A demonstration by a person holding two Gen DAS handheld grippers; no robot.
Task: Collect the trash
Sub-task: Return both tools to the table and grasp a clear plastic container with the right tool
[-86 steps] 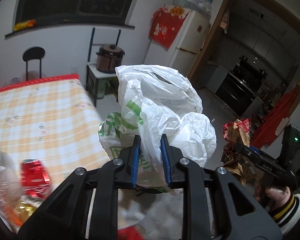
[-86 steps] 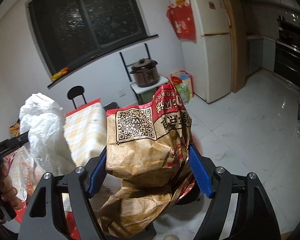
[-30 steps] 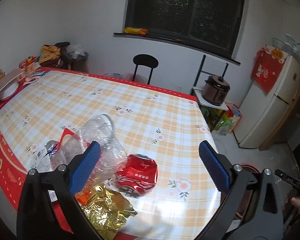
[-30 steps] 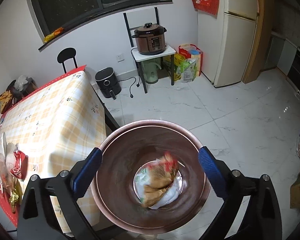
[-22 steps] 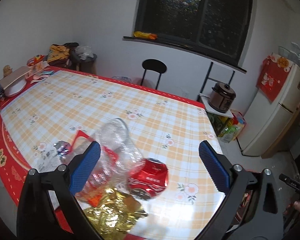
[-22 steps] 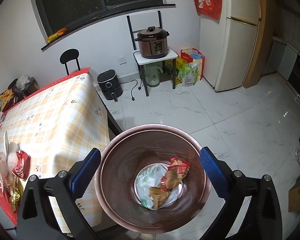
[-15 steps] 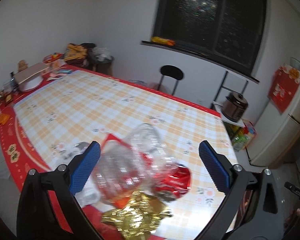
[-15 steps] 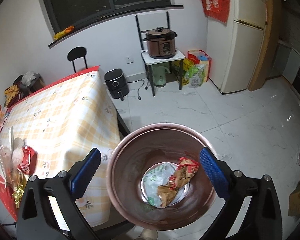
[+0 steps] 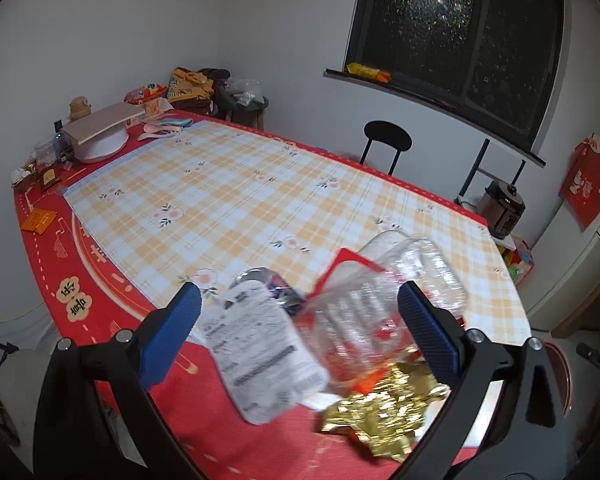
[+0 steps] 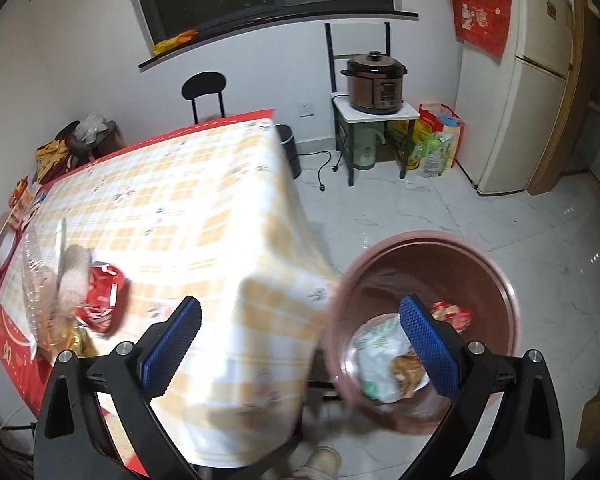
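Note:
My left gripper [image 9: 300, 320] is open and empty above a pile of trash at the near table edge: a crushed clear plastic bottle [image 9: 384, 300], a white printed wrapper [image 9: 260, 352], gold foil [image 9: 380, 412] and a red wrapper [image 9: 352, 260]. My right gripper [image 10: 300, 336] is open and empty over the table corner. A brown trash bin [image 10: 432, 280] stands on the floor to its right, holding a white bag [image 10: 376, 356] and a brown paper bag [image 10: 408, 368]. The same pile shows in the right wrist view with a crushed red can [image 10: 104, 296].
The table [image 9: 240, 200] has a yellow checked cloth with red border. Boxes and small items [image 9: 100, 128] sit at its far left end. A black chair [image 9: 386, 140] stands behind it. A rice cooker [image 10: 374, 80] on a stand and a fridge [image 10: 512, 80] are at the right.
Both grippers let go of their bags, which now lie in the bin. The left gripper swung to the table trash and closed in on it. The right gripper swung left from the bin toward the table.

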